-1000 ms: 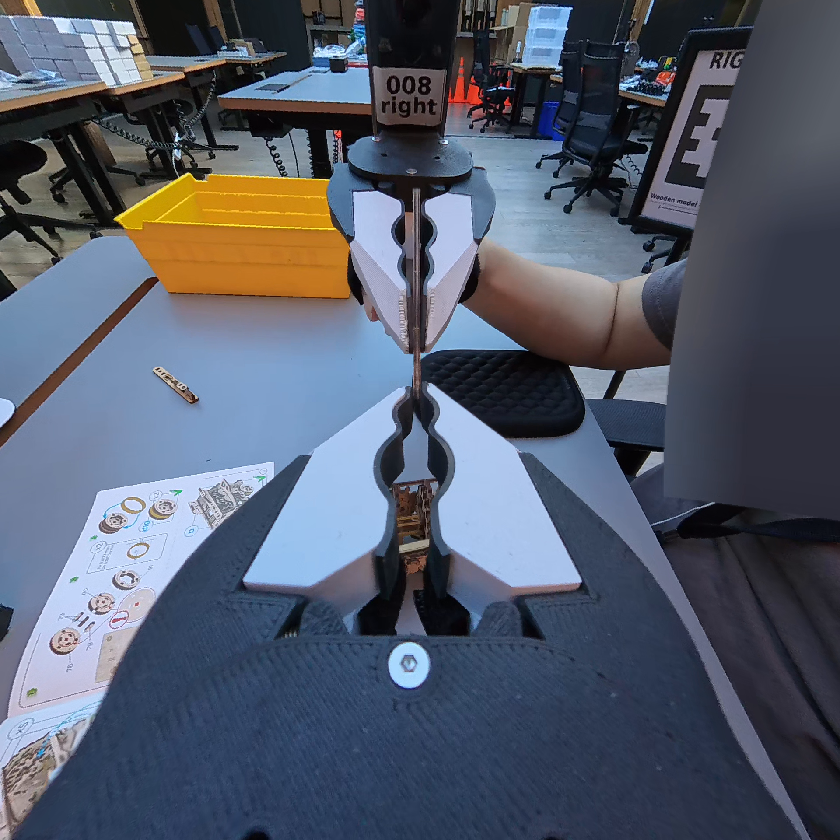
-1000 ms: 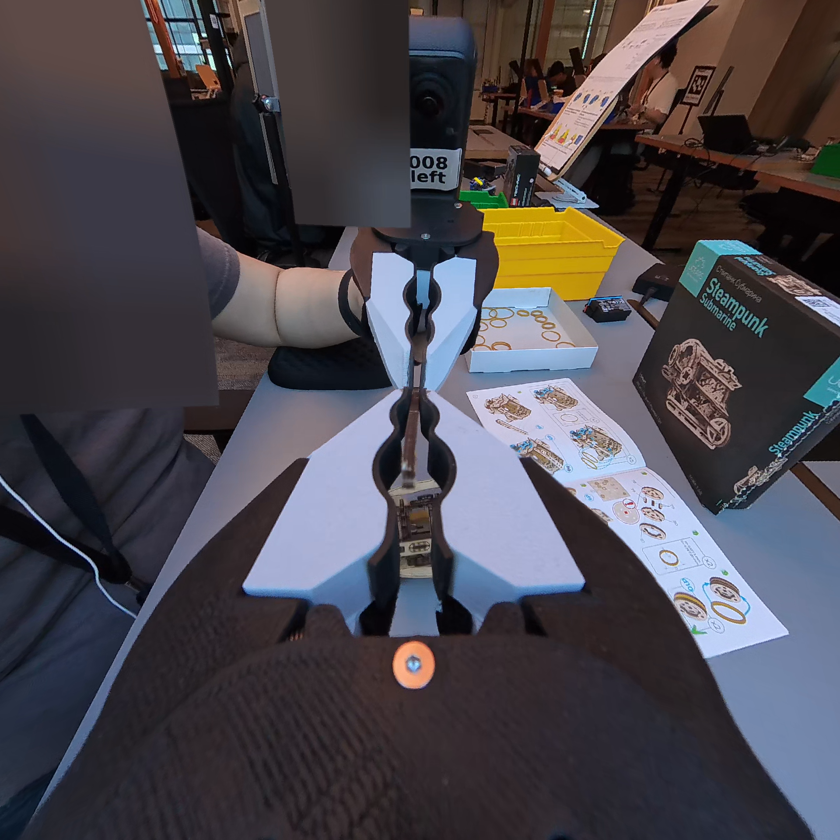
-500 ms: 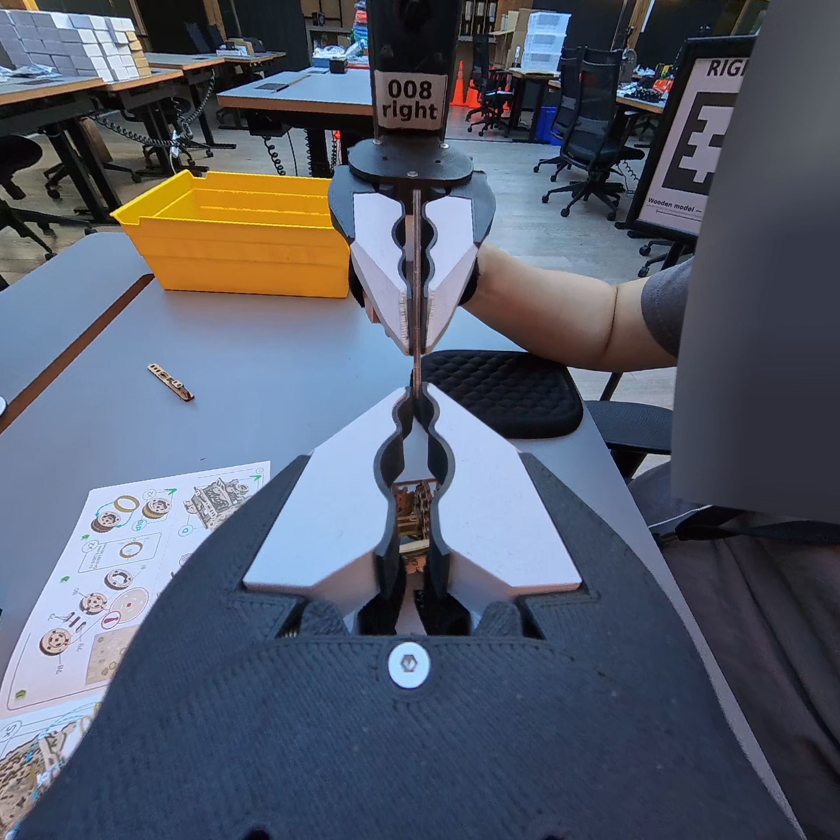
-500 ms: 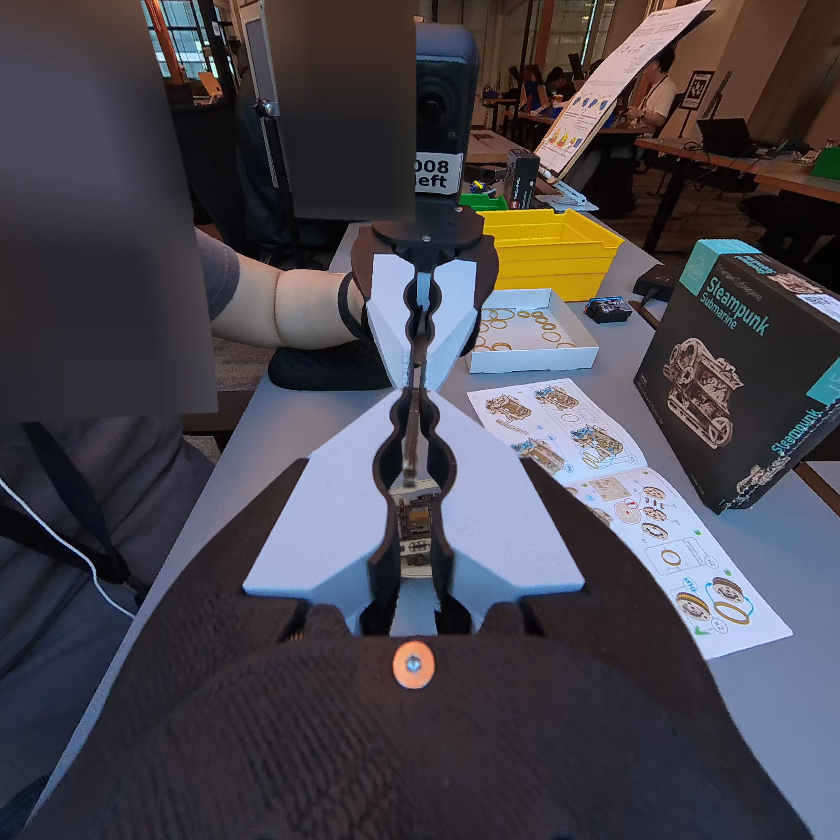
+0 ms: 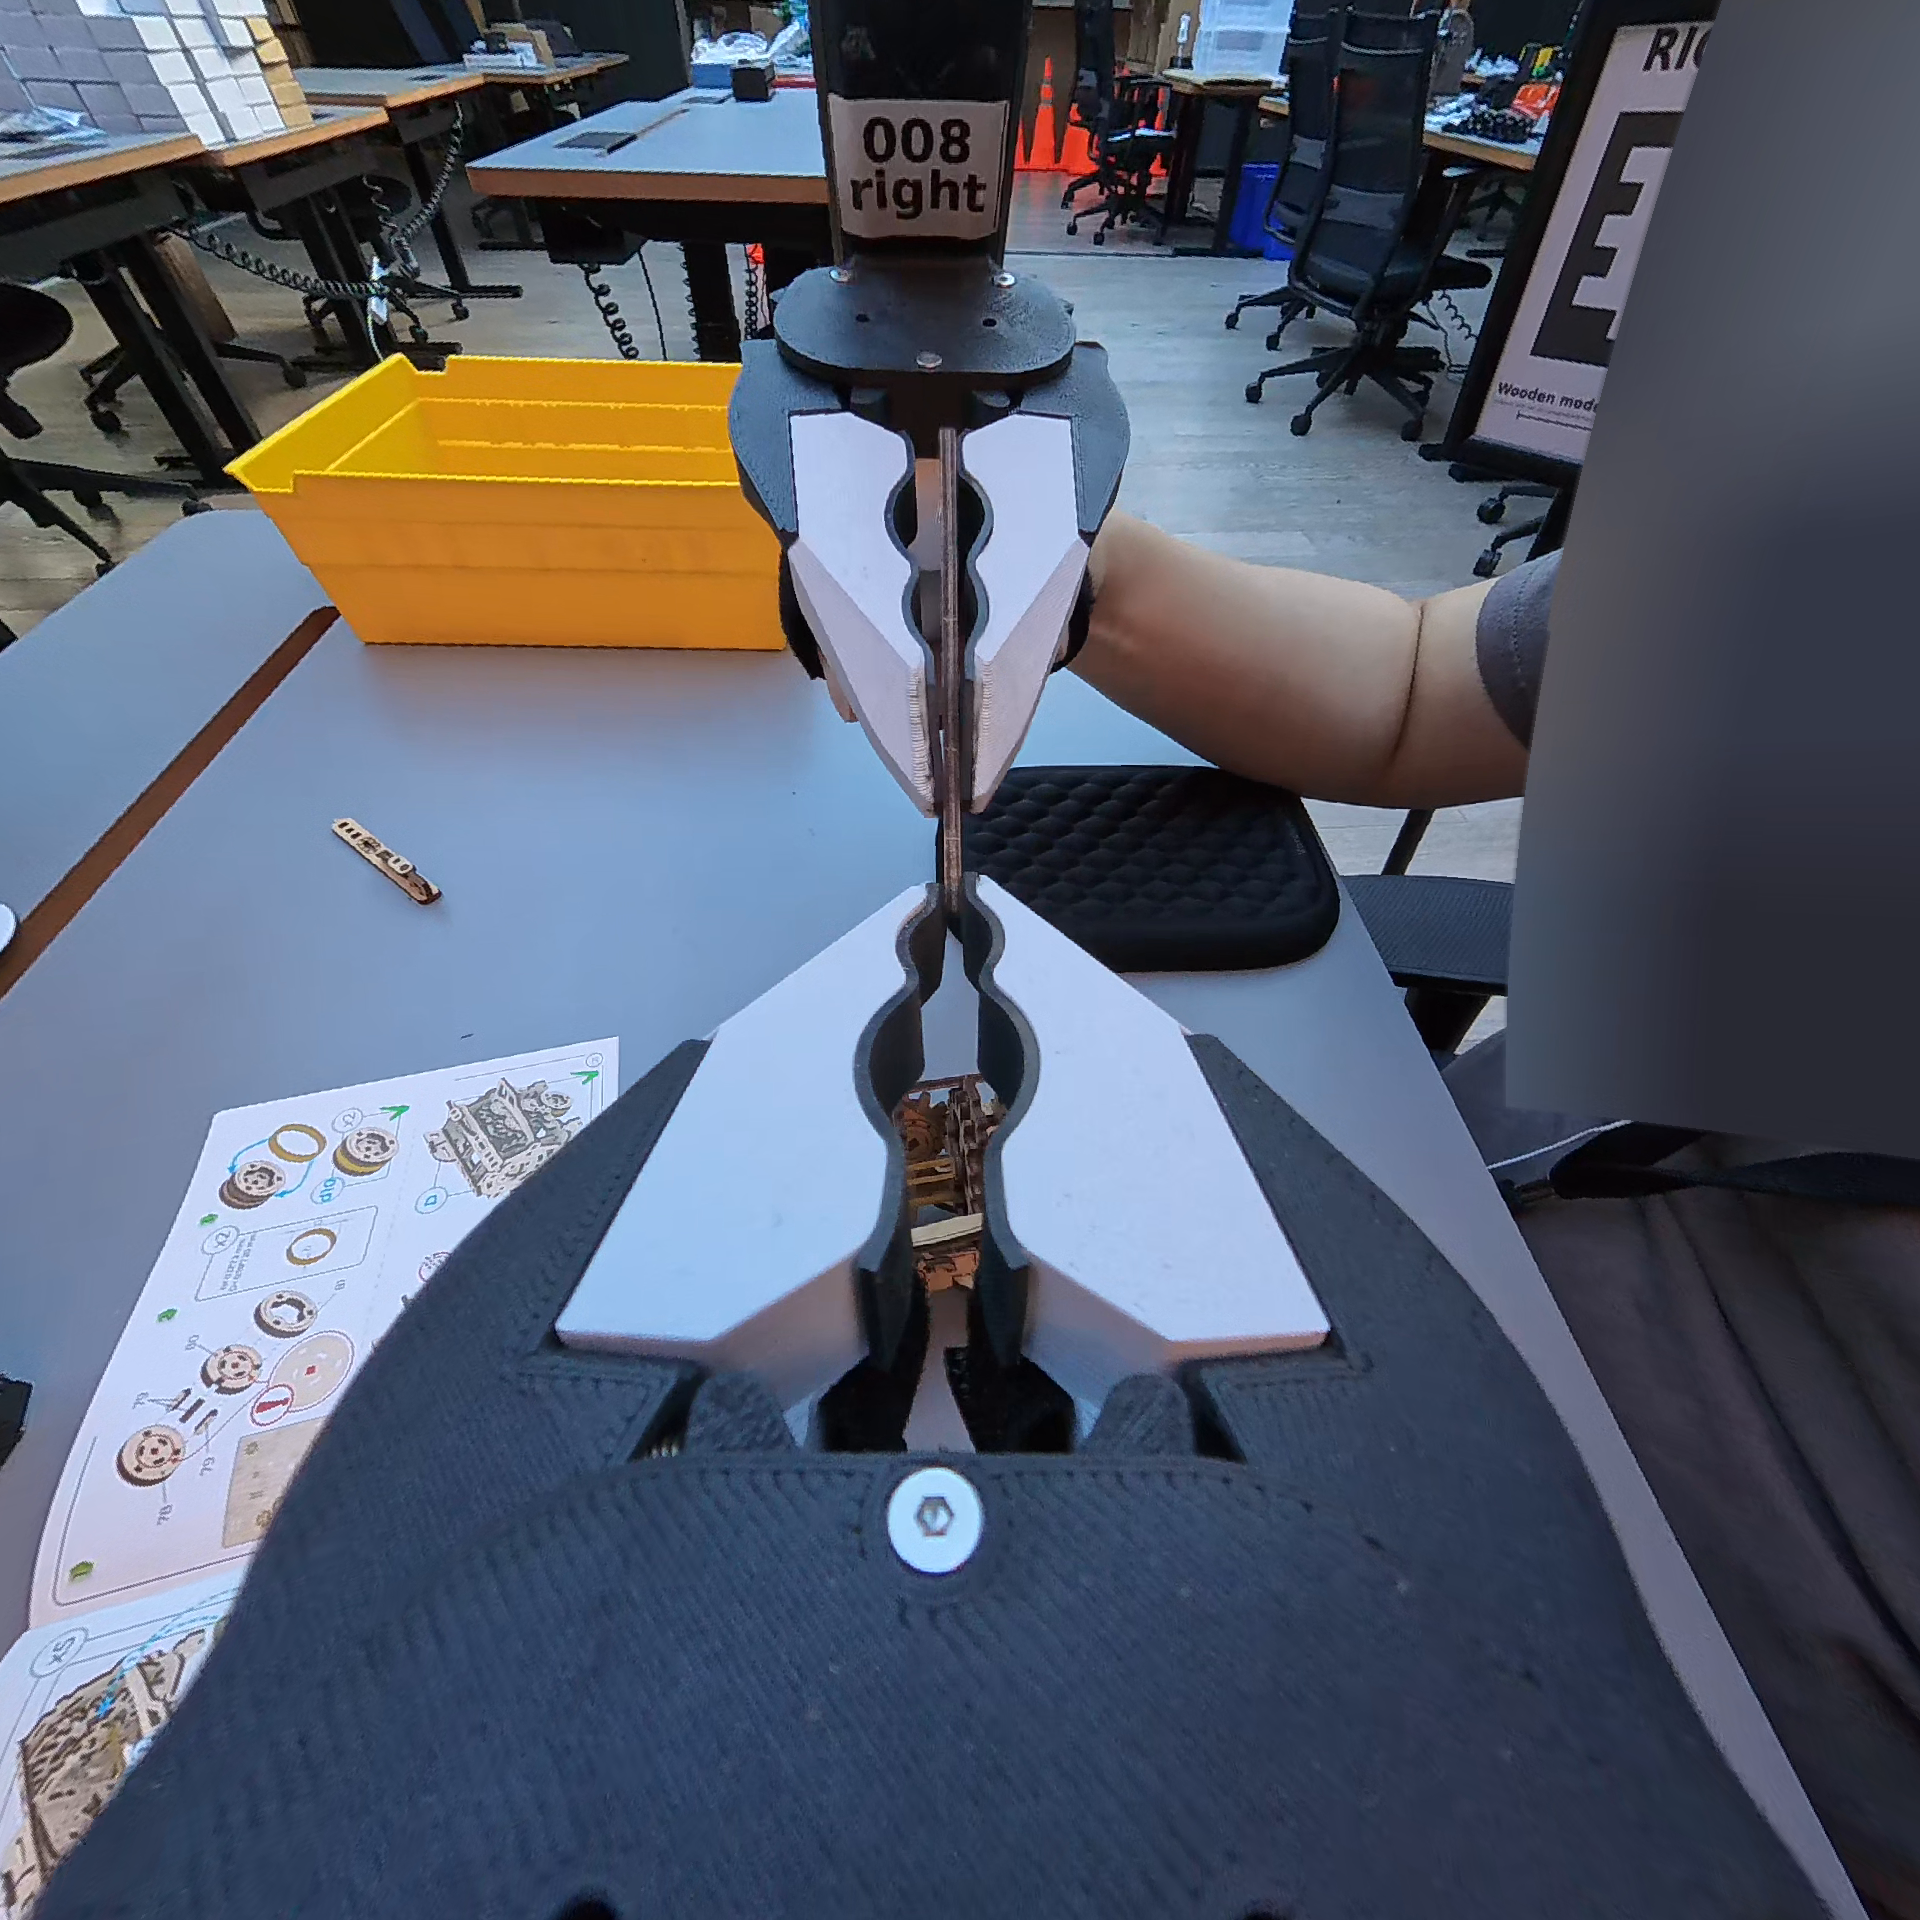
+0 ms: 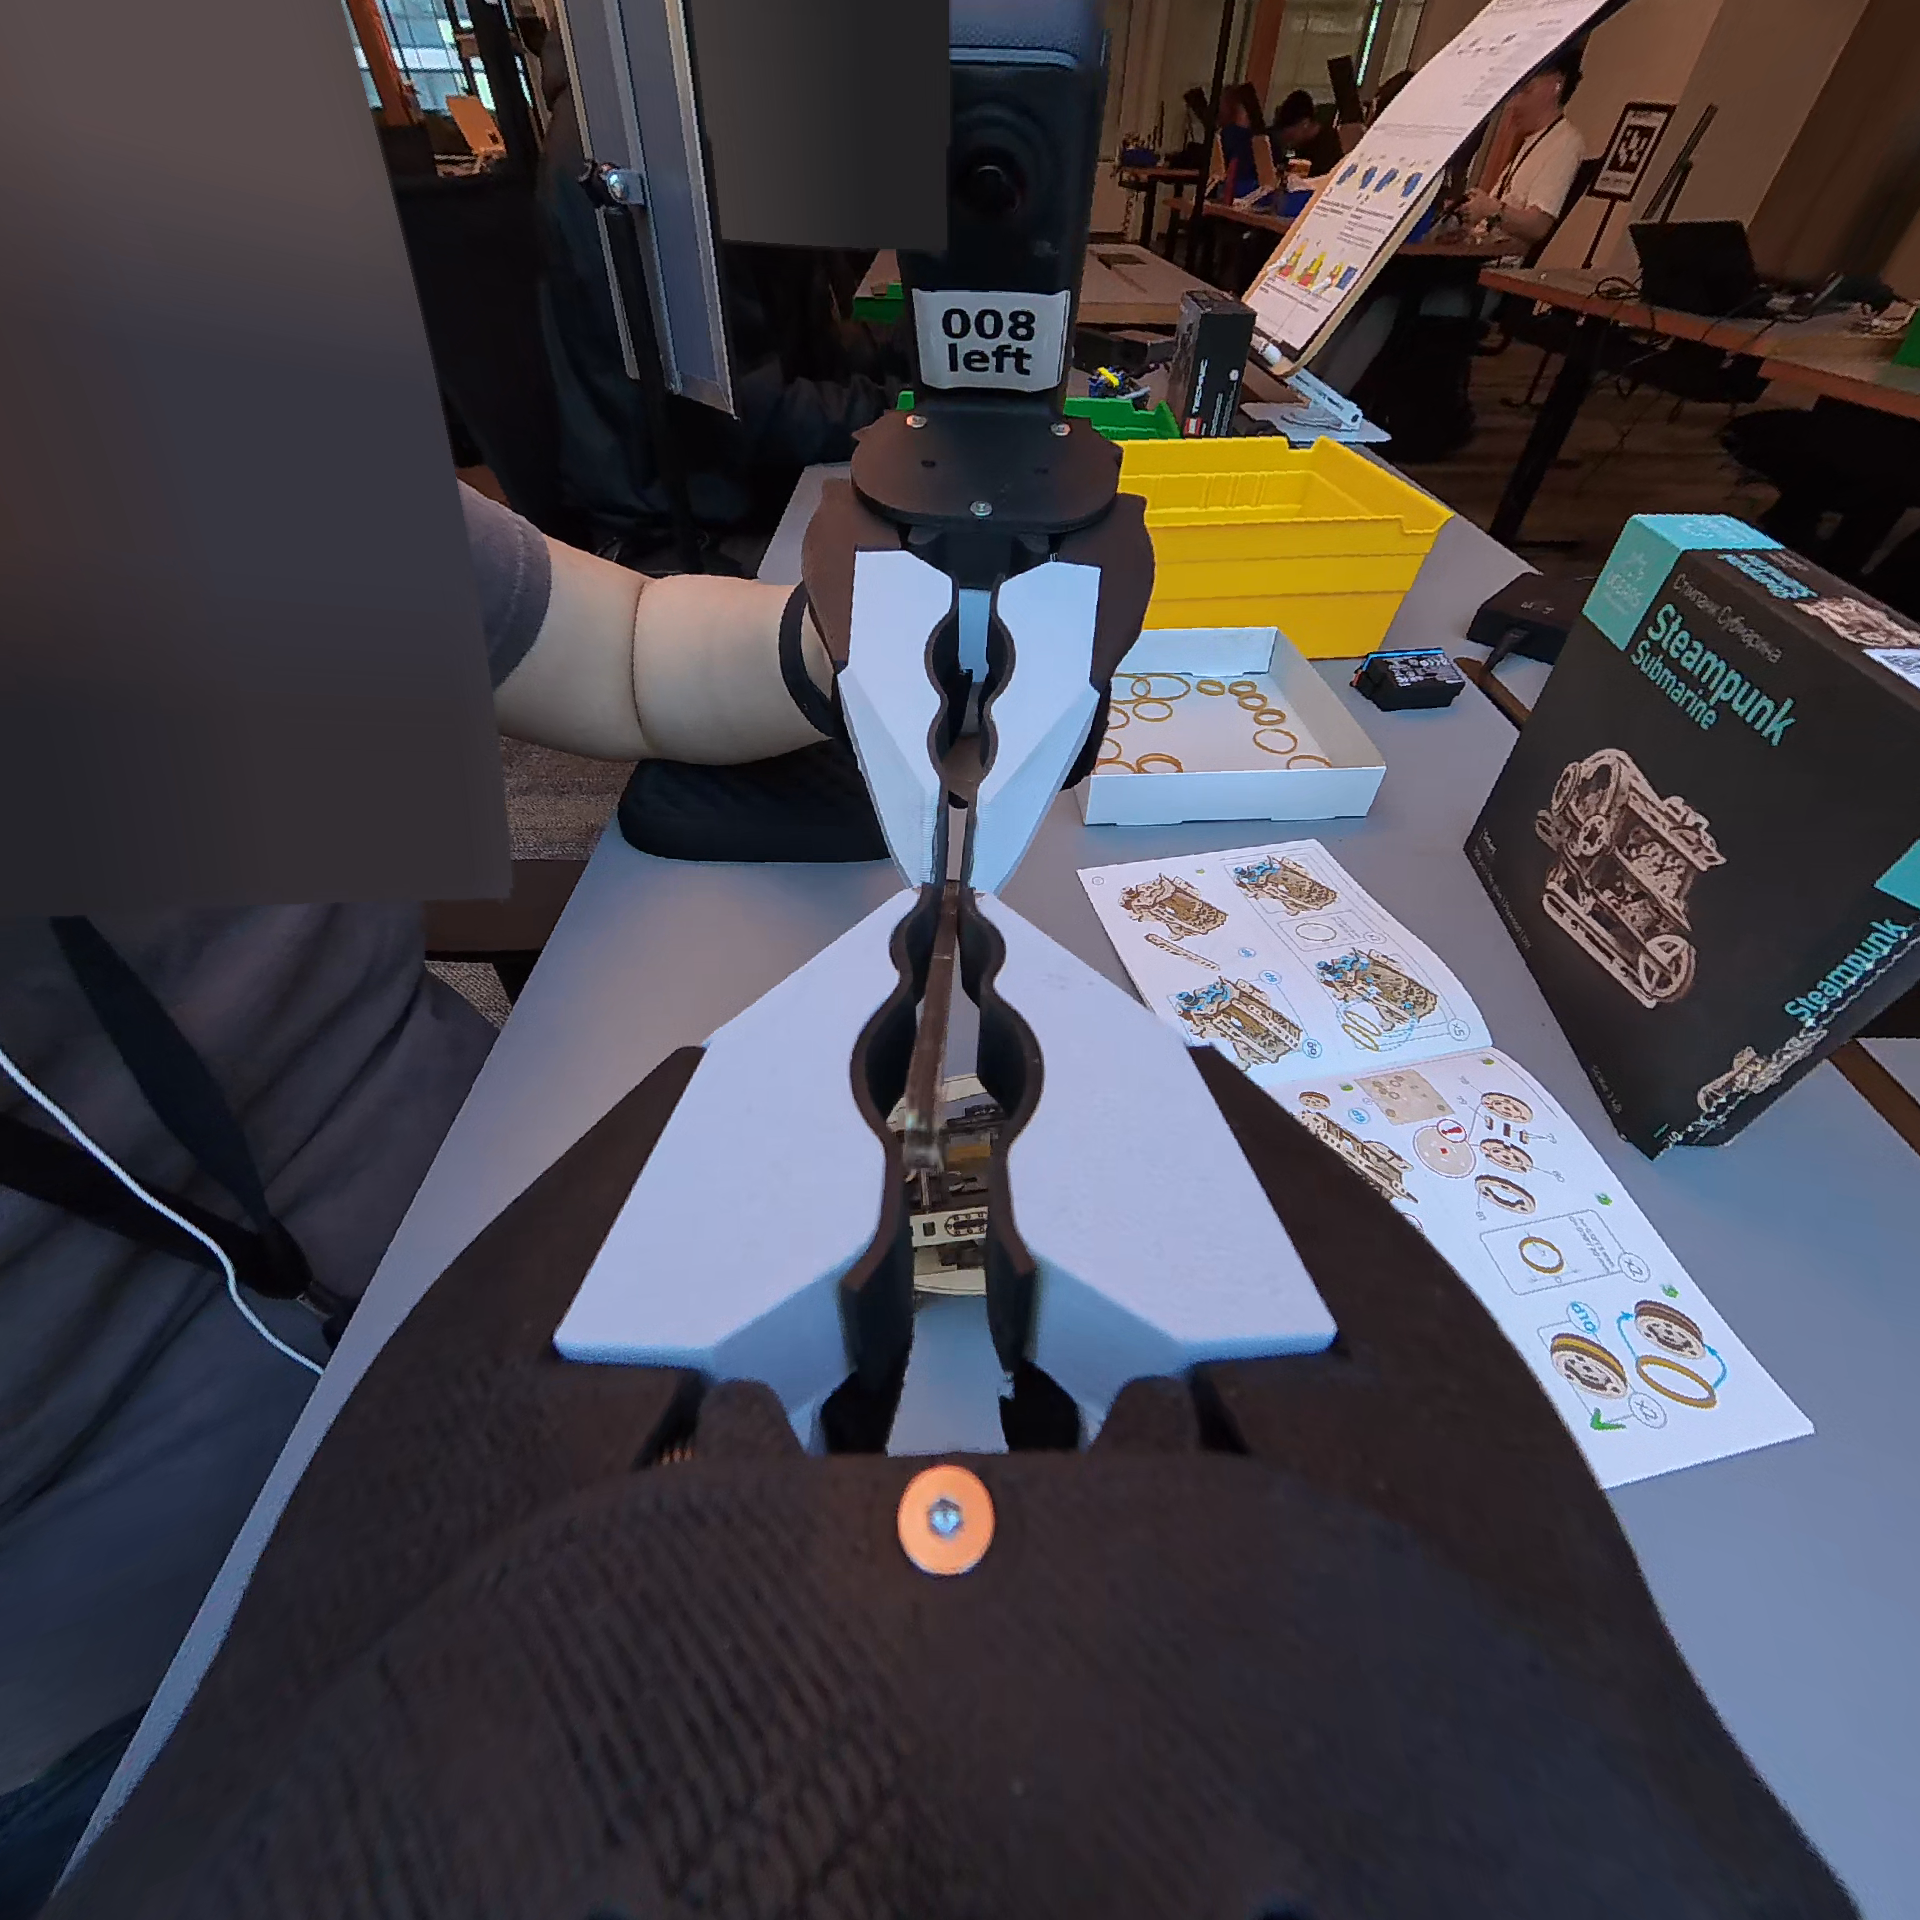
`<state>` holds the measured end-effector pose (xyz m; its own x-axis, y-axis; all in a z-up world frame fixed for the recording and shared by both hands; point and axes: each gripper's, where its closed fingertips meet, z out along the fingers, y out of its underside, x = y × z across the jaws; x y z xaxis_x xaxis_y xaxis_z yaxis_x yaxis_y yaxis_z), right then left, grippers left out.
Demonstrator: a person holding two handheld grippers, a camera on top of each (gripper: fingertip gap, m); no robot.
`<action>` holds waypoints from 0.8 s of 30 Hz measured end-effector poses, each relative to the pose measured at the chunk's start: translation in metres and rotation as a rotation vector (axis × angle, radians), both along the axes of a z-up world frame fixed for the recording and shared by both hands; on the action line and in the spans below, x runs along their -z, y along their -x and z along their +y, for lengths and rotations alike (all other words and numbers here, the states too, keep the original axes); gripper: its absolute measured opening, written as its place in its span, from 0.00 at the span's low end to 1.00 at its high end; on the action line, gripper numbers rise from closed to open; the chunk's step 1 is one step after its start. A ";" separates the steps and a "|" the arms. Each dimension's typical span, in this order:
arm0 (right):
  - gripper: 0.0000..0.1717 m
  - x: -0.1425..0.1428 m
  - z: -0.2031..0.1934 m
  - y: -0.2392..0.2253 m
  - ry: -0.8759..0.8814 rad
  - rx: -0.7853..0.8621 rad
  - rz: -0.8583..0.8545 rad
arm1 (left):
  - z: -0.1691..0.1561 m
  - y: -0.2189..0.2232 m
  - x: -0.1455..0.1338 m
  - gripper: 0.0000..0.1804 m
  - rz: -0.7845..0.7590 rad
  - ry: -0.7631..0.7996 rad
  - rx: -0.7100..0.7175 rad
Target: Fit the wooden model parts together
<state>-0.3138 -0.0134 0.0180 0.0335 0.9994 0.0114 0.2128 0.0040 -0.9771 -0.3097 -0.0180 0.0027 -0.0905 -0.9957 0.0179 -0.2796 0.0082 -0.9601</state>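
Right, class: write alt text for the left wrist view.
Two tools meet tip to tip above a grey table, both shut on one thin wooden strip: the left tool near, the right tool opposite. A yellow bin and instruction sheet lie left.

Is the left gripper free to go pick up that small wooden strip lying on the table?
Probably not yet: the left gripper and the right gripper both clamp a thin wooden piece. The path to the strip looks clear.

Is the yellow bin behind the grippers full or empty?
Empty as far as shown: the yellow bin shows only bare stepped walls inside in the left wrist view; its floor is hidden behind the front wall.
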 end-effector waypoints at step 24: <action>0.01 0.003 -0.007 0.004 -0.369 0.032 -0.067 | -0.004 0.000 0.001 0.00 0.001 -0.141 0.004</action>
<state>-0.3177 -0.0207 0.0147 0.0515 0.9263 0.3733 0.2823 0.3451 -0.8951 -0.3094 -0.0217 0.0021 -0.0946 -0.9880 -0.1222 -0.2800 0.1442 -0.9491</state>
